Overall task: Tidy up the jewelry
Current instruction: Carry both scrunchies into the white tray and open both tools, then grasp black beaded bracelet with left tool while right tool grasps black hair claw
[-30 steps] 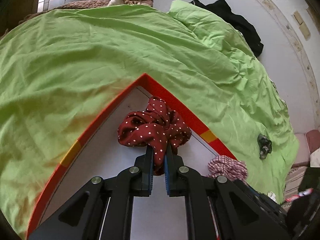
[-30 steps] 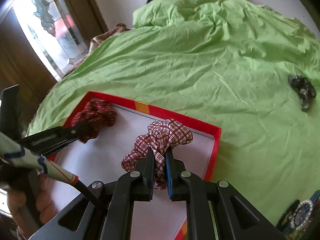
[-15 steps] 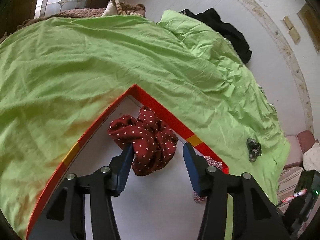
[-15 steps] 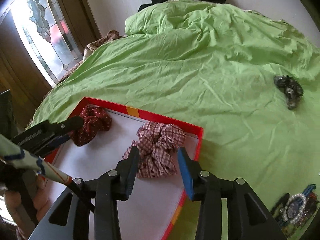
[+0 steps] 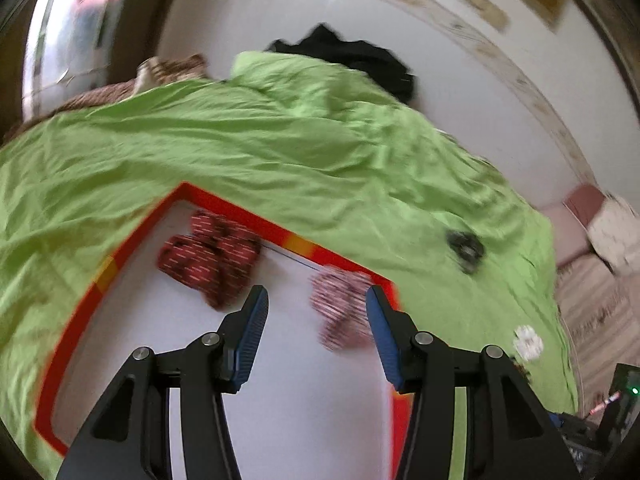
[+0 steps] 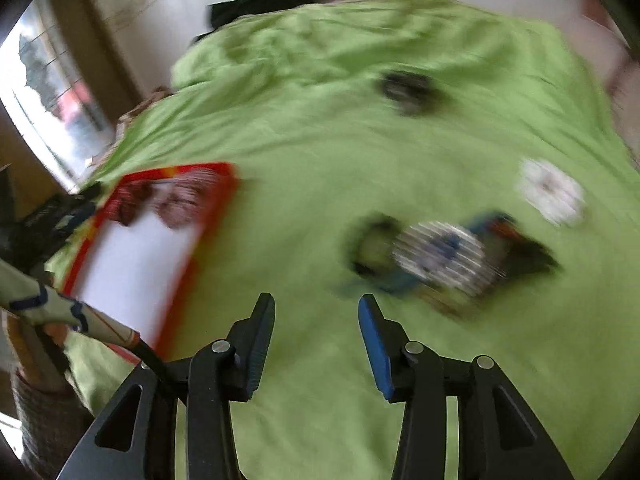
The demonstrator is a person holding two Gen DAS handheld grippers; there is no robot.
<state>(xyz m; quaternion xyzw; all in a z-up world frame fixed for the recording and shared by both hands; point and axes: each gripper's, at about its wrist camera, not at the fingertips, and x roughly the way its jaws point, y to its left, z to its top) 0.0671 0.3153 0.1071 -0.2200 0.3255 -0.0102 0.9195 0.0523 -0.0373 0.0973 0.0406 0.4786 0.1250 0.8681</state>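
A red-rimmed tray (image 5: 224, 200) with a white floor lies on the green bedsheet (image 5: 280, 140). In it lie a dark red dotted scrunchie (image 5: 208, 256) and a red checked scrunchie (image 5: 340, 308). My left gripper (image 5: 316, 320) is open and empty above the tray, the checked scrunchie just inside its right finger. My right gripper (image 6: 316, 328) is open and empty over bare sheet, right of the tray (image 6: 228, 184). A blurred heap of watches and bracelets (image 6: 444, 256) lies ahead of it to the right.
A black scrunchie (image 6: 404, 88) lies far on the sheet and shows in the left wrist view (image 5: 466, 246). A white round piece (image 6: 552, 192) lies at the right. Black clothing (image 5: 352, 60) is at the bed's far end. The left hand and sleeve (image 6: 36, 360) are at the left.
Both grippers opened and let go of their scrunchies in the tray. The left gripper pulled back. The right gripper swung right, off the tray, toward the heap of watches.
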